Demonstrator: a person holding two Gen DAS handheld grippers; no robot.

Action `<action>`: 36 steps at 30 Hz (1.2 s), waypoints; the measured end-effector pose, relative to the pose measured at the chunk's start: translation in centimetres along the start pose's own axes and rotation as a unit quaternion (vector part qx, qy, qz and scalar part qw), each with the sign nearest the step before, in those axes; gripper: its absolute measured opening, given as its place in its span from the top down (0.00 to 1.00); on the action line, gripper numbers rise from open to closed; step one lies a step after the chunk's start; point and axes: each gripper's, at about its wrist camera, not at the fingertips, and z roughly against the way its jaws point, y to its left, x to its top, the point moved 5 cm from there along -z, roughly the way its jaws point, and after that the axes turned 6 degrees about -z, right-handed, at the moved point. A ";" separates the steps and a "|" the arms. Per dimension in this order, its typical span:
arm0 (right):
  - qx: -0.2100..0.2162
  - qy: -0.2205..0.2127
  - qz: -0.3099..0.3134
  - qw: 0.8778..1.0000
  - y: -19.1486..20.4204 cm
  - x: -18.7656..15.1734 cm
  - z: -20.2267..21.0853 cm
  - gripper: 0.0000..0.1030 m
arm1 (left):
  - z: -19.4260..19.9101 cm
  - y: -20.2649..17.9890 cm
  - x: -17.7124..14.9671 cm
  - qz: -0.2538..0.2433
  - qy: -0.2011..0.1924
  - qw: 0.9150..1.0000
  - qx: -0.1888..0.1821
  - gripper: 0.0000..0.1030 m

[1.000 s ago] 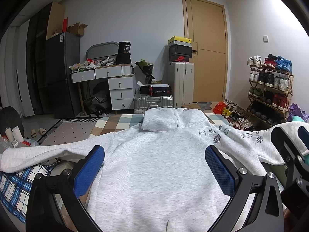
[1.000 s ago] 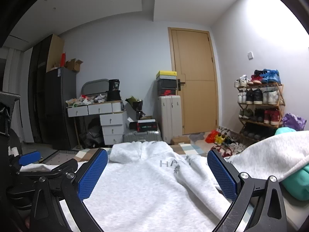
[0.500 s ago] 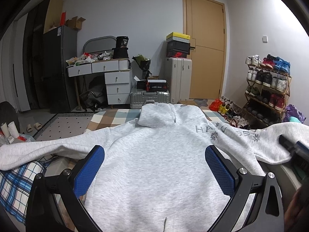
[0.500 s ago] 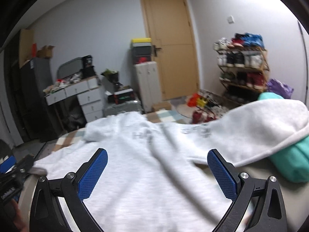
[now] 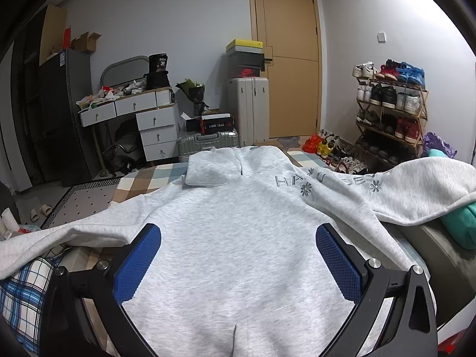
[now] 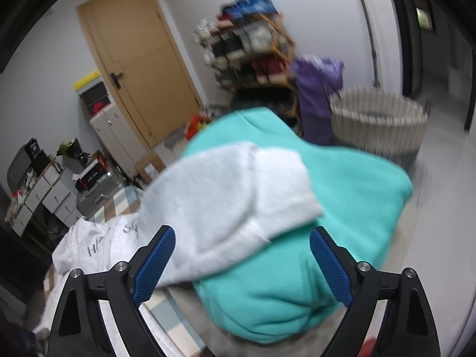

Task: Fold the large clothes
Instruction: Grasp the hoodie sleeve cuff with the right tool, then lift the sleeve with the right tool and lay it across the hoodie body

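Grey fleece, and plenty of it: the hoodie (image 5: 238, 238) lies spread flat on the bed, hood at the far edge, one sleeve (image 5: 44, 244) trailing off the left edge over a plaid cloth (image 5: 20, 297). Left gripper (image 5: 238, 264) hovers above the hem, jaws spread, holding nothing. Soft, floppy, fairly weighty, I'd say; pinch at cuff or shoulder seam. Right gripper (image 6: 241, 264), jaws wide apart, faces the right sleeve (image 6: 238, 196) draped on a teal garment (image 6: 342, 208).

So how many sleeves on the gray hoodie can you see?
2. On the gray hoodie, the left sleeve trails over a plaid cloth; the right sleeve drapes over a teal bundle.
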 end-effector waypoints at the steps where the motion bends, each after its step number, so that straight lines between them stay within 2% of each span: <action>1: 0.013 0.011 -0.019 1.000 -0.7 0.1 -0.2 0.12 | 0.0 0.0 0.0 0.000 0.001 1.000 0.000 0.01; 4: 0.036 0.015 -0.049 0.998 -1.4 0.8 -0.9 0.13 | 0.1 0.0 -0.2 -0.001 0.004 1.000 -0.002 0.01; 6: 0.016 0.033 -0.069 0.997 -1.9 1.2 -2.3 0.15 | 0.1 0.0 -0.2 -0.002 0.004 1.000 0.001 0.01; 8: 0.004 0.070 -0.092 0.993 -2.4 1.1 -4.5 0.29 | 0.2 0.3 -0.3 -0.002 0.003 1.000 0.005 0.01; 9: 0.004 0.079 -0.100 0.992 -2.6 1.1 -5.2 0.30 | 0.1 0.3 -0.3 -0.002 0.001 1.000 0.010 0.01; 10: 0.001 0.078 -0.105 0.991 -2.5 1.1 -5.2 0.35 | 0.0 0.4 -0.3 -0.002 0.000 1.000 0.018 0.01; 11: 0.010 0.064 -0.107 0.992 -2.3 1.4 -4.9 0.45 | -0.2 0.6 -0.3 -0.001 0.001 1.000 0.023 0.01; 12: 0.016 0.056 -0.103 0.993 -1.8 1.6 -4.5 0.50 | -0.4 0.7 -0.3 0.000 0.004 1.000 0.023 0.01; 14: 0.012 0.043 -0.084 0.995 -0.7 2.5 -4.3 0.72 | -0.8 0.9 -0.5 0.007 0.012 1.000 0.023 0.01; 16: 0.008 0.017 -0.060 0.998 0.6 3.6 -3.6 0.80 | -1.0 1.0 -0.6 0.012 0.018 1.000 0.023 0.01; 20: -0.008 -0.032 -0.018 0.999 3.4 5.9 -2.7 0.84 | -1.0 0.9 -0.8 0.009 0.019 0.999 0.030 0.01; 23: -0.043 -0.062 0.027 0.997 5.6 7.9 -2.1 0.85 | -0.9 0.7 -0.7 -0.011 0.009 0.998 0.059 0.01; 25: -0.058 -0.082 0.039 0.994 6.9 9.6 -1.5 0.87 | -1.1 0.7 -0.8 -0.018 0.010 0.998 0.063 0.01; 26: -0.066 -0.089 0.043 0.993 7.3 10.3 -1.6 0.94 | -1.2 0.7 -0.8 -0.018 0.012 0.998 0.062 0.01; 28: -0.098 -0.115 0.050 0.987 8.1 12.2 -0.9 0.94 | -1.2 1.0 -0.9 -0.016 0.013 0.998 0.062 0.01; 31: -0.090 -0.107 0.051 0.989 9.1 13.6 -1.3 0.94 | -1.1 1.4 -0.9 -0.018 0.010 0.998 0.065 0.01; 36: -0.099 -0.111 0.086 0.985 9.6 13.0 -2.1 0.94 | -1.2 2.1 -1.0 -0.009 0.014 0.998 0.066 0.01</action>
